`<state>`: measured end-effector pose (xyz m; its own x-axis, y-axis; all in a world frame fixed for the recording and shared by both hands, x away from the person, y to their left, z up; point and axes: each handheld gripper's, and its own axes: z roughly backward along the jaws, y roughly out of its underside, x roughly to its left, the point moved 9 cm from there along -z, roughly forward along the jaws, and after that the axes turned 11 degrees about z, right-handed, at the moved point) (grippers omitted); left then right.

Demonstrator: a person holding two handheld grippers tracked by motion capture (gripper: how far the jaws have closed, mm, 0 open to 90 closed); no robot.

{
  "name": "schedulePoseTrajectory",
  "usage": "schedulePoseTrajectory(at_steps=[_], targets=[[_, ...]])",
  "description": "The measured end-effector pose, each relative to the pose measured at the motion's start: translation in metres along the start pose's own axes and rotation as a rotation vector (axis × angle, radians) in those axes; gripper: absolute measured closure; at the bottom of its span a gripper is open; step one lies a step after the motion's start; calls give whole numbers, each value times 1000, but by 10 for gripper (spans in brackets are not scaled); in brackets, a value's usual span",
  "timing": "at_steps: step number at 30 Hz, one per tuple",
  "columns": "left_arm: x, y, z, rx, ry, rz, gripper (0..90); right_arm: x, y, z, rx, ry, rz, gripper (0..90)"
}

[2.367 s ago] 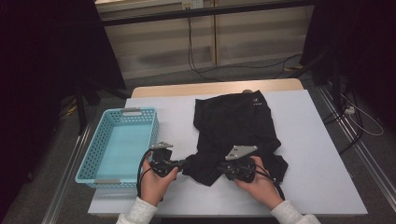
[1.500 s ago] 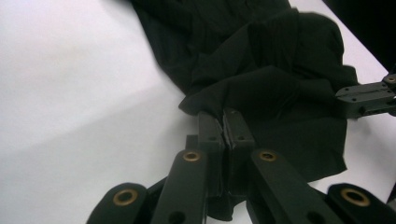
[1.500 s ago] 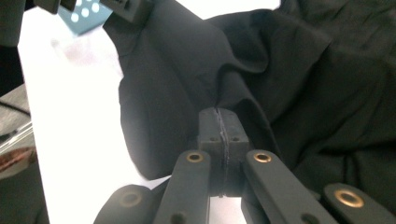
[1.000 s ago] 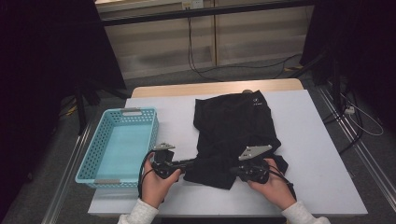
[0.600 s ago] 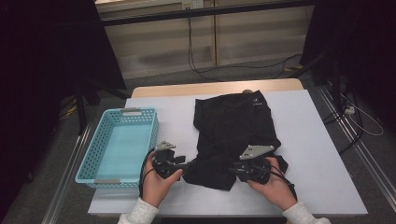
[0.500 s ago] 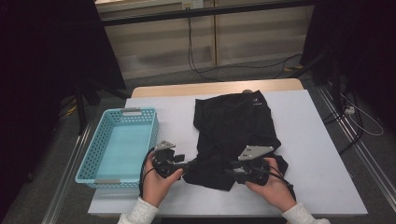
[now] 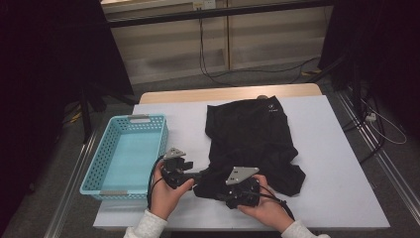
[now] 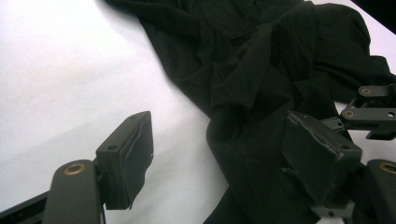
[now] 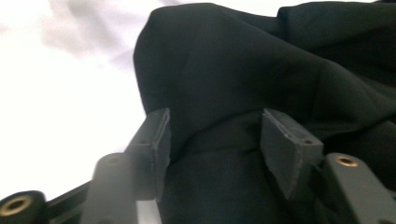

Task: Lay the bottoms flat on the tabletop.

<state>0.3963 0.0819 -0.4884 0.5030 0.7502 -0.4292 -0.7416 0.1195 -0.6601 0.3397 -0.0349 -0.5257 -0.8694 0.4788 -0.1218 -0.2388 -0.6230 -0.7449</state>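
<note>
The black garment [image 7: 252, 141] is spread on the white table [image 7: 337, 163], to the right of the light blue basket [image 7: 126, 156], which is seen to be without contents. Its near part is bunched into folds at the front edge of the table, between the two hands.

Compared with one second before, both grips are given up. The jaws of the left gripper [image 7: 194, 176] have just been opening; in the left gripper view they stand wide apart, with the edge of the cloth [image 8: 252, 116] lying between them but not pressed by the fingers [image 8: 128, 158]. The jaws of the right gripper [image 7: 229, 194] have just been opening as well; in the right gripper view a fold of cloth [image 9: 261, 84] rests between the fingers [image 9: 287, 144], which are apart and are not pinching it. In the high view the right hand is also found more to the left than before, nearer to the left hand, so the near part of the garment is gathered closer.

It is judged that one fold is now laid down and released. A new hold on the garment is probably needed before the next fold, or before it is moved to the basket.
</note>
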Motion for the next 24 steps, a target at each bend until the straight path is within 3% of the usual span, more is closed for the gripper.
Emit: schedulePoseTrajectory(at_steps=[5, 9, 15, 24], targets=[[1, -1, 2, -7, -3, 3, 259, -9, 2, 2, -7, 13, -20, 675], [1, -2, 2, -9, -1, 1, 273, -7, 3, 4, -14, -16, -27, 845], [0, -4, 4, -15, 7, 10, 278, -4, 5, 9, -15, -79, -70, 868], [-2, -10, 0, -24, 10, 3, 316, 13, 16, 29, 36, -129, -33, 871]])
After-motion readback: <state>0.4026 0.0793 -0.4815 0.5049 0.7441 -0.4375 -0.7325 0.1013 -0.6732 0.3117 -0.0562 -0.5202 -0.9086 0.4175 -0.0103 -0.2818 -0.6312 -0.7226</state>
